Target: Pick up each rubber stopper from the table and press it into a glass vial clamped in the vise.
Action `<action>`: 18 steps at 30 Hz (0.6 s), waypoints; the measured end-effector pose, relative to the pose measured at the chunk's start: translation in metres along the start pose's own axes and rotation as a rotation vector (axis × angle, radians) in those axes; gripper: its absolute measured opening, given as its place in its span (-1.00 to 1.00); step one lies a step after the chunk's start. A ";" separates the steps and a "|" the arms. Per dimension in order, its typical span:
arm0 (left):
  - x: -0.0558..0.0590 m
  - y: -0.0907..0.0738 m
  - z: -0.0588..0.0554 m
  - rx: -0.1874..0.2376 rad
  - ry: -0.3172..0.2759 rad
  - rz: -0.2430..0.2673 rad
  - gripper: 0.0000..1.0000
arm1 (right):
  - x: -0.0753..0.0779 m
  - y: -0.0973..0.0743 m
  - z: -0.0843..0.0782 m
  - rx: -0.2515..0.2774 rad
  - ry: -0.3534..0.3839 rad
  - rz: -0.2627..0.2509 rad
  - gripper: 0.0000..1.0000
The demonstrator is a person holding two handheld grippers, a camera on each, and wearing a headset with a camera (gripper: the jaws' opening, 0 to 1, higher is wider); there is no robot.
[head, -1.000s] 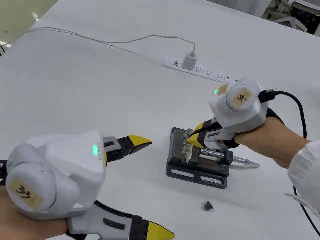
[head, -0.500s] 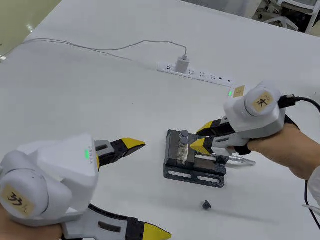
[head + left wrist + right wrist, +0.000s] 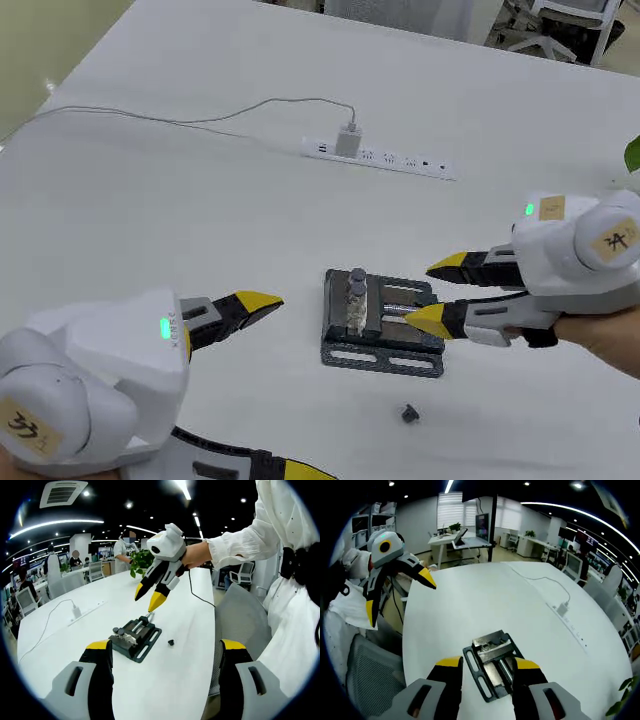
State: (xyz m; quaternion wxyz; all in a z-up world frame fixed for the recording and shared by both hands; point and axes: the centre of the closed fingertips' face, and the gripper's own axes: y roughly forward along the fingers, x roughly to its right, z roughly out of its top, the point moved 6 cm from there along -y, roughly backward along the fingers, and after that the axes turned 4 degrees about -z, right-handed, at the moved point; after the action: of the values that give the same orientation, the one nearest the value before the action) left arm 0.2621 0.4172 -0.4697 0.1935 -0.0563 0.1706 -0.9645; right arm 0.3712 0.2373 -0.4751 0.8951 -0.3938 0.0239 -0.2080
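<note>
Seemingly part-done: glass vial (image 3: 355,306) clamped in the vise (image 3: 381,352) bore a seated stopper (image 3: 357,275), one loose rubber stopper (image 3: 409,412) lay on the table (image 3: 200,200) near the vise, unpicked, while left gripper (image 3: 278,385) gaped wide and right gripper (image 3: 437,294) stood parted beside the vise, both empty.

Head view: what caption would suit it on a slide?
Left gripper and right gripper, both open, flank a vise holding a stoppered glass vial; one rubber stopper lies loose on the table.
</note>
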 end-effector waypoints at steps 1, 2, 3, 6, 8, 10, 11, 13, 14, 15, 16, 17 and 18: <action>0.000 0.000 0.000 -0.001 0.002 -0.001 0.72 | -0.001 -0.003 -0.001 0.010 0.006 -0.007 -0.27; 0.001 0.001 0.001 0.000 0.003 -0.002 0.72 | -0.002 -0.008 -0.003 0.017 0.016 -0.014 -0.26; 0.001 0.001 0.002 0.001 0.003 -0.002 0.72 | -0.003 -0.011 -0.005 0.019 0.020 -0.016 -0.24; 0.002 0.003 0.003 0.001 0.001 -0.007 0.71 | -0.007 -0.021 -0.010 0.041 0.032 -0.026 -0.16; 0.003 0.004 0.003 -0.007 0.004 -0.012 0.71 | -0.010 -0.027 -0.016 0.045 0.035 -0.032 -0.12; 0.005 0.005 0.004 -0.013 0.011 -0.018 0.70 | -0.013 -0.032 -0.021 0.058 0.046 -0.036 -0.08; 0.005 0.005 0.005 -0.013 0.011 -0.020 0.70 | -0.014 -0.034 -0.024 0.060 0.050 -0.036 -0.07; 0.006 0.006 0.006 -0.017 0.015 -0.025 0.70 | -0.017 -0.039 -0.029 0.068 0.061 -0.042 -0.04; 0.007 0.007 0.006 -0.020 0.018 -0.027 0.70 | -0.018 -0.042 -0.032 0.071 0.065 -0.044 -0.03; 0.007 0.007 0.007 -0.022 0.021 -0.028 0.69 | -0.019 -0.044 -0.033 0.074 0.069 -0.046 -0.03; 0.008 0.008 0.007 -0.022 0.022 -0.029 0.69 | -0.020 -0.045 -0.035 0.076 0.073 -0.048 -0.02; 0.008 0.009 0.008 -0.023 0.023 -0.031 0.69 | -0.022 -0.047 -0.037 0.081 0.079 -0.050 -0.01; 0.009 0.009 0.008 -0.024 0.025 -0.031 0.69 | -0.023 -0.049 -0.039 0.085 0.082 -0.052 0.01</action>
State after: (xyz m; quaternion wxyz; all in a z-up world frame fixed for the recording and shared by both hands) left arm 0.2586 0.4033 -0.4646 0.1756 -0.0494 0.1837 -0.9659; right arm 0.3251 0.1899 -0.4695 0.9035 -0.3469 0.0416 -0.2480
